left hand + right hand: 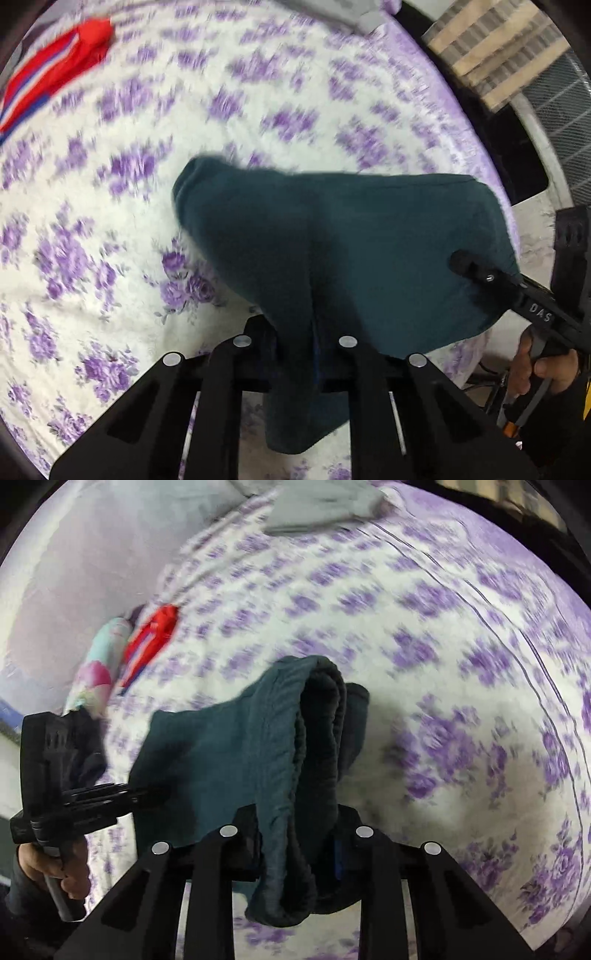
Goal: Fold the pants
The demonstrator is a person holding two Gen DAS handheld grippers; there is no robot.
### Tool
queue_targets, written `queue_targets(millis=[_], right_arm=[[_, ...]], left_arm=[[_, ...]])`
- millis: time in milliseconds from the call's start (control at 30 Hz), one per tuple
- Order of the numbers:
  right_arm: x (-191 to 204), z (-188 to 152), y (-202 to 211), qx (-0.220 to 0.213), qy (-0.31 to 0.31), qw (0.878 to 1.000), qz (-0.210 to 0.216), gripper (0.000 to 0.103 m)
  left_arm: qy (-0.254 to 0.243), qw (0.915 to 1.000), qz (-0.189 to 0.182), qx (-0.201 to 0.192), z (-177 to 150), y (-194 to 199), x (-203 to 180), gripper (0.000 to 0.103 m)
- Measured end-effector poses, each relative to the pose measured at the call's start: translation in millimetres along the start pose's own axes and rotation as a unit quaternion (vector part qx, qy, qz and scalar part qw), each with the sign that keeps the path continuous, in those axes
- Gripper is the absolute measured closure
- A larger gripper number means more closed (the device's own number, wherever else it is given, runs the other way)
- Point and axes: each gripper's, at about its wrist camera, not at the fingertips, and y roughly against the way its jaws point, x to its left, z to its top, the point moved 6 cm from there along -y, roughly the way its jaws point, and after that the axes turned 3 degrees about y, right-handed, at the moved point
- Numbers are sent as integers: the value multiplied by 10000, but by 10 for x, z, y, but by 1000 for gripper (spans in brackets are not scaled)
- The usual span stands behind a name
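Pants (332, 236), dark teal, hang between the left gripper (295, 339) fingers, which are clamped on the fabric, draping ahead over the bed (110, 221); the right gripper (469, 266) pinches their far right corner. From the right wrist, the pants (236, 746) are bunched between the right gripper (295, 830) fingers, closed on them, with the left gripper (147, 797) gripping the left edge.

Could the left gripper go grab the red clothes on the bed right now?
Probably not yet. The left gripper is shut on the dark green pants, which the right gripper grips too. The red clothes lie far across the flowered bedspread, with nothing between, but the pants must be put down first.
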Motion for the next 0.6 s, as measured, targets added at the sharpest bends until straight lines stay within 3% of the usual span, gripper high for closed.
queue_targets(millis=[133, 267, 467, 500, 533, 567, 600], right_arm=[[387, 105, -22, -57, 372, 9989, 288, 77], [867, 276, -208, -13, 774, 9950, 625, 77], [1411, 480, -810, 286, 1249, 9885, 805, 75], [1423, 485, -937, 386, 1261, 9885, 740, 66], [1375, 479, -1141, 548, 1291, 9894, 383, 59], [1306, 460, -1255, 668, 1291, 9894, 29, 41], [1214, 447, -1379, 832, 1253, 9879, -369, 33]], left_arm=[[98, 9992, 60, -395, 24, 366, 151, 91], [491, 9946, 304, -857, 28, 765, 606, 91], [1431, 9829, 703, -923, -263, 962, 1434, 91], [1500, 9818, 756, -884, -324, 959, 1526, 90], [1542, 9811, 830, -820, -395, 917, 1642, 86], [1593, 9787, 1115, -657, -493, 786, 1803, 82], [1649, 9755, 1352, -535, -563, 705, 1902, 72]])
